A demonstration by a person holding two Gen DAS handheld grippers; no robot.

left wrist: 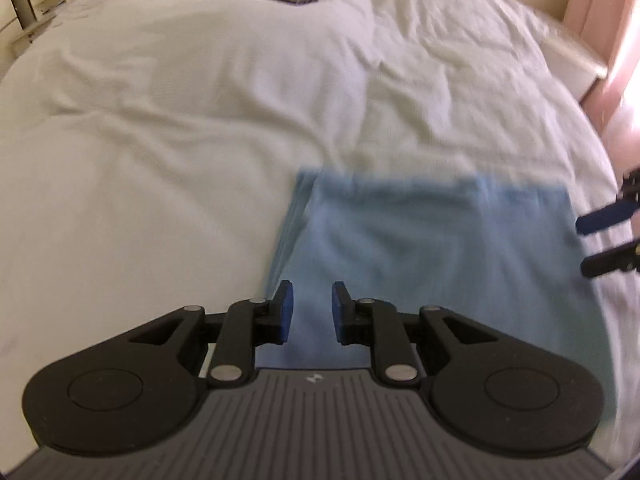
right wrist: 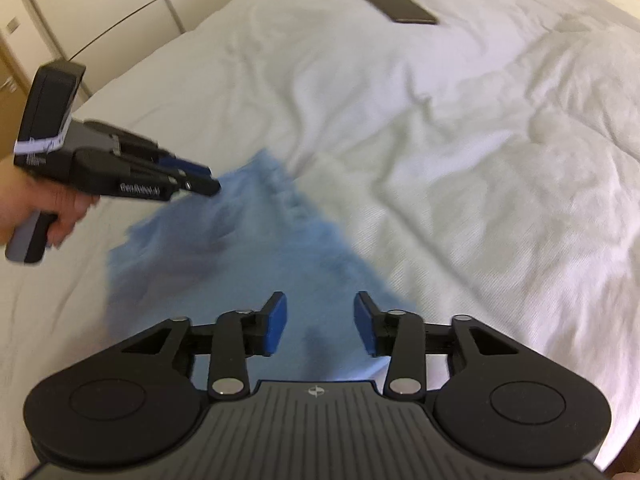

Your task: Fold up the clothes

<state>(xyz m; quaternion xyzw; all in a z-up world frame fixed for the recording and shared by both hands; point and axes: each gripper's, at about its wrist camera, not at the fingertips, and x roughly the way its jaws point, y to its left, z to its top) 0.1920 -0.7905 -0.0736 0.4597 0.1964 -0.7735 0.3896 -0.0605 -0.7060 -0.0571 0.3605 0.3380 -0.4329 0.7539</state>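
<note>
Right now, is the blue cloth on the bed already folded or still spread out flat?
Folded at least once, it seems: the blue cloth shows layered edges along its left side. It lies on the white bedspread, gripped by neither gripper.

The bed (left wrist: 180,120) is covered in white cloth, matt and finely woven, with soft creases across it. On it lies a light blue garment (left wrist: 420,248), also matt cloth, its surface blurred in both views. The left hand-held gripper (left wrist: 312,312) is matt black plastic with small shiny metal pivot pins, blue pads (left wrist: 286,310) of a dull rubbery look, and a ribbed grey plastic body. The right hand-held gripper (right wrist: 320,320) has the same finish. A dark phone (right wrist: 398,7) farther up the bed looks smooth and faintly glossy.
</note>
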